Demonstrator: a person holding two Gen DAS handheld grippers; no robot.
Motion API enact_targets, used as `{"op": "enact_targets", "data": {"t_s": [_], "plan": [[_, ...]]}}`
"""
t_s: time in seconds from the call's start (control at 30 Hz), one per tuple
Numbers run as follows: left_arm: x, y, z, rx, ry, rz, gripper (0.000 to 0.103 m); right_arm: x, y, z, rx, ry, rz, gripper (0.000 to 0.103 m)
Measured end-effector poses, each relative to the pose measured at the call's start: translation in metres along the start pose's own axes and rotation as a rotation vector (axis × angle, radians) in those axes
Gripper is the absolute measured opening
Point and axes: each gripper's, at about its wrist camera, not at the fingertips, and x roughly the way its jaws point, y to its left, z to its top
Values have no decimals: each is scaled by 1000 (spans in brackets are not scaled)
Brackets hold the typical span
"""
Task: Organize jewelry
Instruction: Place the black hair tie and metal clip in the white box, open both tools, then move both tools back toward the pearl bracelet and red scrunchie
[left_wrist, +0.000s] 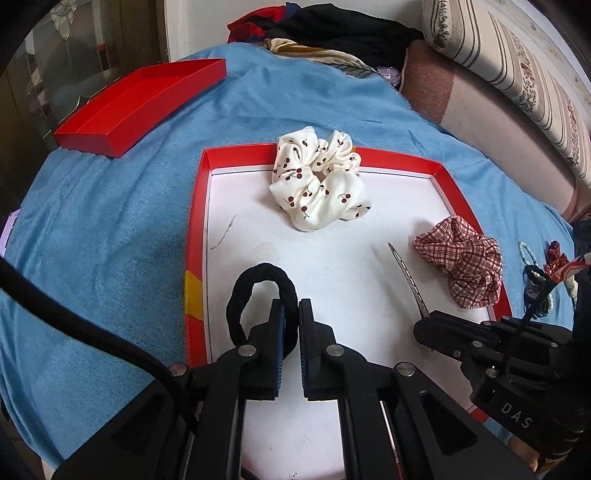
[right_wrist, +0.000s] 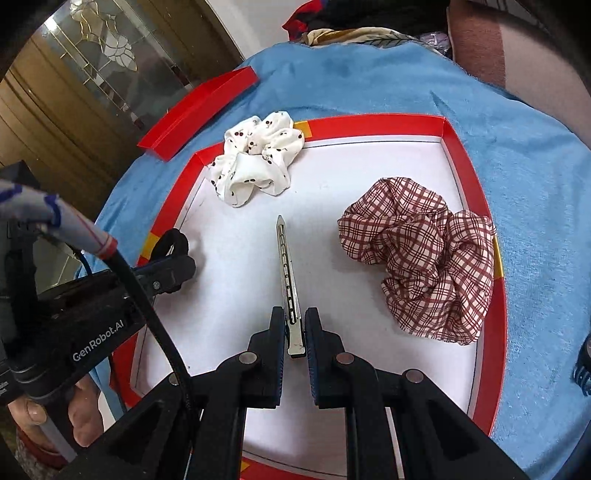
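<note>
A red-rimmed white tray (left_wrist: 195, 229) lies on a blue cloth. My left gripper (left_wrist: 291, 314) is shut on a black hair tie (left_wrist: 258, 280) over the tray's left side. My right gripper (right_wrist: 295, 328) is shut on a silver hair clip (right_wrist: 286, 266) that points away over the tray's middle. The clip also shows in the left wrist view (left_wrist: 408, 277). A white cherry-print scrunchie (left_wrist: 317, 177) lies at the tray's far edge. A red plaid scrunchie (left_wrist: 461, 258) lies at the tray's right side; it also shows in the right wrist view (right_wrist: 421, 254).
A red box lid (left_wrist: 136, 103) lies on the blue cloth (left_wrist: 110, 221) at the far left. Beads and small ornaments (left_wrist: 543, 273) lie on the cloth right of the tray. Clothes (left_wrist: 325, 33) and a striped cushion (left_wrist: 517, 74) lie behind.
</note>
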Motion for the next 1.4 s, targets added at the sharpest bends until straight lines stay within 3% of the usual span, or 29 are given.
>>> {"op": "enact_targets", "data": {"t_s": [0.1,0.17,0.23,0.5,0.73,1.0,1.4], "plan": [[1,0,1,-2,3,2,15,0,0,1,-1,-8,-12,13],[1,0,1,-1,-3,9,30,-2,-1,1,1,-8,-12,13],[-1,0,2,-9,-11,12,39,-2,-1,1,-5,-10,-16,17],[-30,0,2,-22,-46,2,43,-58,-9,0,-15,-110,8,22],[-71,-20,-4,-9,-107,38,61,-130,-52,-33,46,-210,-59,32],[-102,-85,-32,113,-160,75,62,-181,-87,-97,42,-247,-207,37],[-127,-177,-70,229,-215,39,62,-221,-131,-156,153,-280,-259,39]]}}
